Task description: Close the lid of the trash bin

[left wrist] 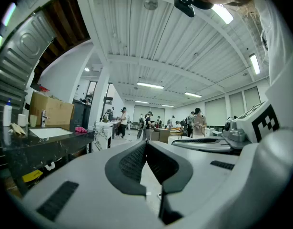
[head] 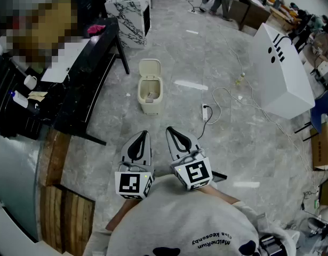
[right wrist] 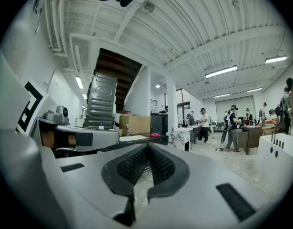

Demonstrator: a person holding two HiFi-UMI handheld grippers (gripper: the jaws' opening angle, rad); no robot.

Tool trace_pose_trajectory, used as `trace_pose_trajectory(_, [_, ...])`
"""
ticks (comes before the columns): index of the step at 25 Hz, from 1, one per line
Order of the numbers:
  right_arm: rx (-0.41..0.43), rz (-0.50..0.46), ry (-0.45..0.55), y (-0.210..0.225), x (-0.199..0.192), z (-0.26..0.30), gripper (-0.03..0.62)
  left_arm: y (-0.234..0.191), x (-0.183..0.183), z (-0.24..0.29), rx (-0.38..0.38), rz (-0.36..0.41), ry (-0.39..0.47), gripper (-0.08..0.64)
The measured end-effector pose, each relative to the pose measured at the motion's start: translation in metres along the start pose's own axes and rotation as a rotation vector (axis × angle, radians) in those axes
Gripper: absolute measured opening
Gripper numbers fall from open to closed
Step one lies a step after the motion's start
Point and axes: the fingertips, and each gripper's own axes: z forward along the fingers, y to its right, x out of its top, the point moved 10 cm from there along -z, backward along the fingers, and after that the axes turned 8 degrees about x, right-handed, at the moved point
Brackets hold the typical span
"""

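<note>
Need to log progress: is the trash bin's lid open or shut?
Open: the lid stands raised behind the trash bin, its inside showing.

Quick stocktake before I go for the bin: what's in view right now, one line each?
Trash bin: one, cream, floor ahead, lid standing open.
Table: one, black, left of the bin.
Marbled box: one, white with black veins, beyond the table.
Large case: one, white, far right.
Power strip: one, white, floor right of the bin.
Wooden planks: several, brown, lower left.
Left gripper: one, grey, shut, empty, nearest the camera.
Right gripper: one, grey, shut, empty, beside it.
</note>
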Motion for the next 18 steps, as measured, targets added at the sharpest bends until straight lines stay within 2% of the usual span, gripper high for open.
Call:
trace_pose_trajectory(4, [-0.003, 0.015, 0.018, -0.019, -0.003, 0.013, 0.032, -0.020, -0.002, -0.006, -0.013, 0.004, 0.005, 0.020])
trace_pose_trajectory(9, [-0.030, 0.010, -0.012, -0.030, -0.003, 0.015, 0.032, -0.031, -0.003, -0.010, -0.033, 0.009, 0.008, 0.020])
trace_pose_trajectory(15, [-0.036, 0.070, 0.012, -0.033, -0.007, 0.018, 0.032, -0.039, -0.011, -0.012, -0.049, -0.012, 0.009, 0.020])
trace_pose_trajectory(18, [-0.031, 0.065, 0.008, -0.029, -0.009, 0.025, 0.032, -0.044, -0.014, -0.010, -0.043, -0.025, 0.009, 0.020])
